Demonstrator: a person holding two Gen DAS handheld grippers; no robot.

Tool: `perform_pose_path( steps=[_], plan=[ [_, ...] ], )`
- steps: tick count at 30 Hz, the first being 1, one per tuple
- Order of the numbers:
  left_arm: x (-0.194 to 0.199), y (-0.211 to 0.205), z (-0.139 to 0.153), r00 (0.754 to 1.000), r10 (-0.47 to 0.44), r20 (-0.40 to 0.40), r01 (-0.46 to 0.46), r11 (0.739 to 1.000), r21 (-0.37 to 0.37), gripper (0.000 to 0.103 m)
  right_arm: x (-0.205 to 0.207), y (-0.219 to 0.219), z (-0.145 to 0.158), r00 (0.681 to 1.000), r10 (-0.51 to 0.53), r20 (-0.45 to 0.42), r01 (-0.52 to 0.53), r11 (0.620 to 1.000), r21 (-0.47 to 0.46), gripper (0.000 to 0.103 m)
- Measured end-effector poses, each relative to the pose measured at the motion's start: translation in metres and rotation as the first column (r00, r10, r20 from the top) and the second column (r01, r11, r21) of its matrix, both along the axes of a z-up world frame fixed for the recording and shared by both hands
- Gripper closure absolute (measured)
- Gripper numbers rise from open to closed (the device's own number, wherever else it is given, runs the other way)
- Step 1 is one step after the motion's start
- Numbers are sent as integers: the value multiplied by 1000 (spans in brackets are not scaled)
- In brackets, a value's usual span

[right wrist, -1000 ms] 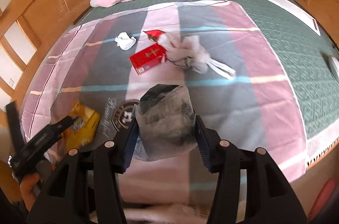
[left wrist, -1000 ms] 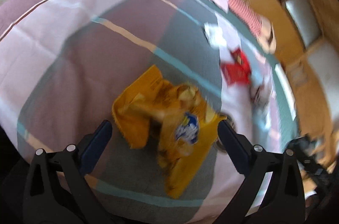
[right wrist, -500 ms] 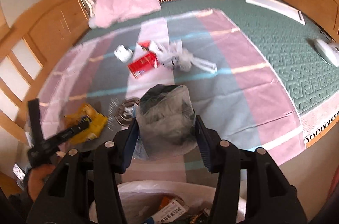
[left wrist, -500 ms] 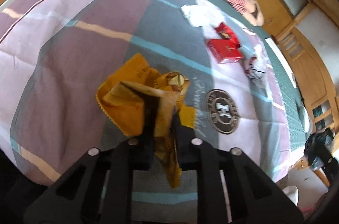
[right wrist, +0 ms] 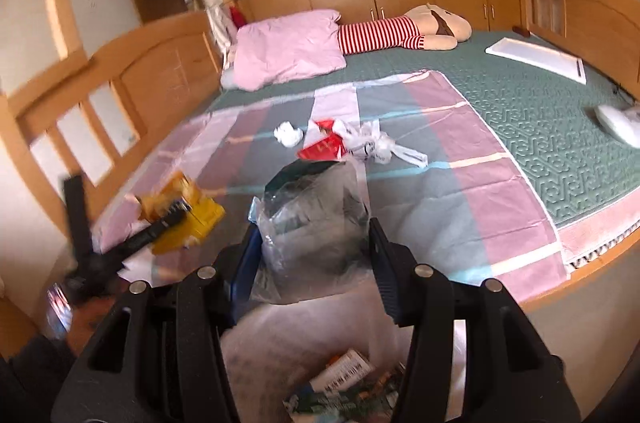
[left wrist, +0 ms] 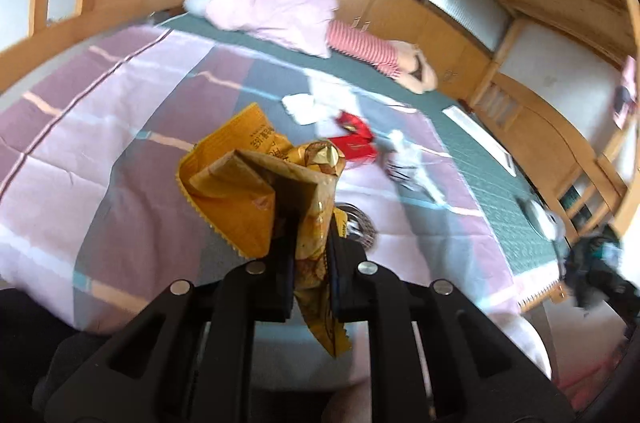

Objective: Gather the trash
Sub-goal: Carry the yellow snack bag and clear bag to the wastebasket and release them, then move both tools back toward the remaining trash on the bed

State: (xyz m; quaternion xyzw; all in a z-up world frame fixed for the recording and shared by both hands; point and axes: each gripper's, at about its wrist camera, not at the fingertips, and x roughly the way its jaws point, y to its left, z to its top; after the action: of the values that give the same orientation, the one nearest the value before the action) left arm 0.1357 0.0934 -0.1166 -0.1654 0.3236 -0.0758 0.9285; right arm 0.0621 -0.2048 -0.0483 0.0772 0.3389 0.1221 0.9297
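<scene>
My left gripper is shut on a crumpled yellow snack bag, lifted clear of the striped bedspread. From the right wrist view the same yellow snack bag hangs at the left in the left gripper. My right gripper is shut on a clear plastic bag with dark contents, held above a trash bag holding several wrappers. On the bed lie a red carton, a white paper wad and a crumpled white plastic bag.
A pink pillow and a striped plush toy lie at the bed's head. A white flat box and a white object rest on the green mattress at right. Wooden bed rails and cabinets surround the bed.
The left gripper shut on the yellow snack bag and lifted it off the bedspread. The right gripper drew back from the bed with its plastic bag, bringing the trash bag into view below.
</scene>
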Motion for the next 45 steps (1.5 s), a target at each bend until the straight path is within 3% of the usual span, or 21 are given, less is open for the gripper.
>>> perform_pose_path(
  steps=[5, 9, 12, 14, 17, 22, 24, 25, 28, 30, 32, 33, 35, 40, 45],
  plan=[
    [-39, -23, 21, 995, -77, 62, 74, 996, 47, 89, -20, 9, -16, 999, 27, -37, -30, 996, -88, 51],
    [-56, -38, 20, 990, -127, 60, 124, 991, 48, 89, -36, 11, -34, 992, 63, -112, -72, 994, -80, 51],
    [-64, -45, 12, 988, -152, 36, 150, 987, 55, 89, -45, 12, -52, 976, 70, -205, -95, 989, -112, 43],
    [-68, -47, 10, 987, -161, 20, 161, 986, 41, 89, -52, 8, -53, 973, 65, -220, -93, 988, -120, 35],
    [-71, -50, 9, 983, -185, 17, 184, 982, 43, 89, -62, -5, -37, 984, 39, -172, -57, 993, -103, 26],
    [-74, -69, 3, 964, -265, -2, 264, 963, 48, 89, -67, -37, -4, 995, -86, -52, 84, 995, -47, 25],
    [-78, -82, 1, 937, -348, -4, 348, 936, 55, 89, -70, -51, 4, 990, -142, -14, 142, 990, -12, 24],
    [-83, -93, 0, 912, -410, -4, 410, 910, 62, 89, -71, -57, 6, 987, -160, -7, 160, 987, 3, 24],
    [-100, -131, -8, 815, -578, -43, 579, 807, 119, 83, -72, -70, 7, 979, -204, -12, 205, 978, 38, 23],
    [-112, -151, -16, 760, -647, -65, 649, 746, 150, 68, -71, -76, 5, 974, -224, -23, 224, 973, 49, 23],
    [-117, -158, -17, 747, -661, -66, 661, 730, 174, 38, -72, -78, 4, 972, -234, -30, 235, 970, 56, 23],
    [-119, -160, -14, 749, -660, -56, 657, 730, 187, 33, -73, -79, 5, 971, -237, -30, 239, 969, 58, 23],
    [-122, -156, -6, 779, -627, -14, 615, 758, 216, 20, -75, -79, 6, 970, -240, -24, 241, 969, 54, 23],
    [-118, -132, 18, 878, -473, 65, 445, 860, 250, 15, -75, -83, 8, 968, -249, -23, 250, 966, 61, 22],
    [-119, -116, 40, 933, -334, 133, 285, 913, 293, 14, -72, -80, 3, 968, -247, -38, 249, 966, 67, 22]
  ],
)
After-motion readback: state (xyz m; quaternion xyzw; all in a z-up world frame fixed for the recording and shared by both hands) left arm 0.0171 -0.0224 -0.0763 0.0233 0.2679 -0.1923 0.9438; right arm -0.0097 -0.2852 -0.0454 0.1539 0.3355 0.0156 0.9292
